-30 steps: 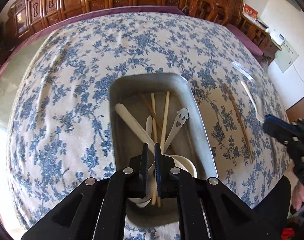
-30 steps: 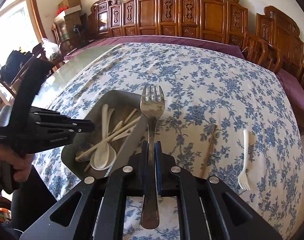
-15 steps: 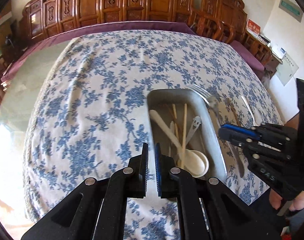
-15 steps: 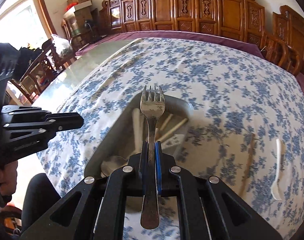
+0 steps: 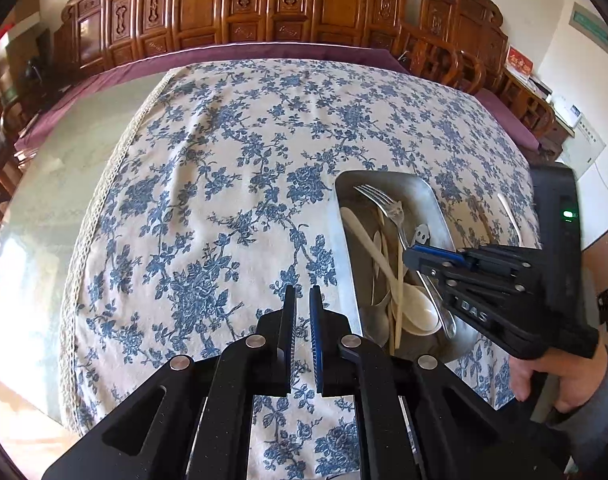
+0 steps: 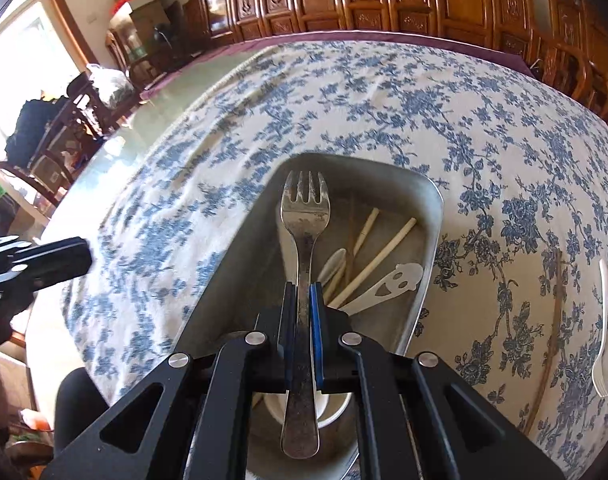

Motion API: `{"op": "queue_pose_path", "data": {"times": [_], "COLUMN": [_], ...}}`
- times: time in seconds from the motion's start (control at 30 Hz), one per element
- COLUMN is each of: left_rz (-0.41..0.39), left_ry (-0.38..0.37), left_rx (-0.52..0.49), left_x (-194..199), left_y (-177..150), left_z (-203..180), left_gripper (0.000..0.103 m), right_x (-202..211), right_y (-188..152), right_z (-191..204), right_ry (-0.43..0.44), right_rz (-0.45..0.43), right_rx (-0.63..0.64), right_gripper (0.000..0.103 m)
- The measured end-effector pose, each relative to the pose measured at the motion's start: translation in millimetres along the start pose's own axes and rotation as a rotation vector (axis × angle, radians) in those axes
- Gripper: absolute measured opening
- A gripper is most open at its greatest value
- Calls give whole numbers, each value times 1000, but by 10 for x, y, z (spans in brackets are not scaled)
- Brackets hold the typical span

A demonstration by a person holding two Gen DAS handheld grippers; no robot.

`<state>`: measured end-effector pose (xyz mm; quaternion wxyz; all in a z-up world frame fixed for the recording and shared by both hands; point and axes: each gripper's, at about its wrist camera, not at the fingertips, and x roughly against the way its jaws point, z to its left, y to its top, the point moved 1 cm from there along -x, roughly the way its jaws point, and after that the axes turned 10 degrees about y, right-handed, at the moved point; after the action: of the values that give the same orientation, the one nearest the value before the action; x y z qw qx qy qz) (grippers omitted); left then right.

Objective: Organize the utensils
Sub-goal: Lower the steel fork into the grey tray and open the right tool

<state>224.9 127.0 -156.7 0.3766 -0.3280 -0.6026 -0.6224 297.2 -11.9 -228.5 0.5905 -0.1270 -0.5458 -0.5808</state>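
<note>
My right gripper (image 6: 302,292) is shut on the handle of a metal fork (image 6: 305,216), tines pointing away, held over the metal tray (image 6: 431,216). In the tray lie several utensils: white spoons, pale chopsticks (image 6: 379,252) and a smiley-faced spoon (image 6: 387,284). From the left wrist view the same tray (image 5: 383,178) sits to the right, with the fork (image 5: 383,204) above it in the right gripper (image 5: 409,254). My left gripper (image 5: 302,300) is shut and empty over the floral cloth, left of the tray.
On the blue-flowered tablecloth (image 6: 383,100) right of the tray lie a brown chopstick (image 6: 555,308) and a white plastic fork (image 6: 603,320). Bare glass tabletop (image 5: 64,152) shows at the left. Carved wooden chairs (image 5: 264,4) line the far side.
My right gripper carried the fork from beside the tray to over it and lower. My left gripper pulled out of the tray to the left, over the cloth.
</note>
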Motion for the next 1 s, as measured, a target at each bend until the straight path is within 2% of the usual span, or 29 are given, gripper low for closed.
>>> {"op": "queue_pose_path", "data": {"times": [0.13,0.37,0.5,0.7,0.77,0.83,0.9,0.97,1.0], "left_rz": [1,-1,-1,-5,-11,-17,-20,-33,-38], "left_ry": [5,3,3,-2,-5,-8,-13,-11,-9], "left_rx": [-1,-4,-12,-17,-21,-30,-37,-38,-40], "left_x": [9,28,46,80,88,93,91,89,80], "left_y": [-8,-22,-32,-26,-16,-3,14,27,27], "left_z": [5,-5,-56,-188,-260,-347,-432,-511,-563], "left_gripper": [5,6,5,8,22,24,34,56,58], "right_x": [-70,-90,2,361,549,694,850,1002,1048], "right_y": [14,30,26,2,-15,-40,-79,-123,-140], "right_z": [-87,-187,-173,-154,-181,-233,-319,-444,-502], "right_ry": [-28,-26,9,12,5,-9,-29,-53,-64], "right_rz": [10,10,-20,-86,-115,-133,-148,-159,-162], "right_rx": [-14,-34,-29,10,29,45,56,59,59], "right_gripper": [9,10,10,10,10,10,10,10,10]}}
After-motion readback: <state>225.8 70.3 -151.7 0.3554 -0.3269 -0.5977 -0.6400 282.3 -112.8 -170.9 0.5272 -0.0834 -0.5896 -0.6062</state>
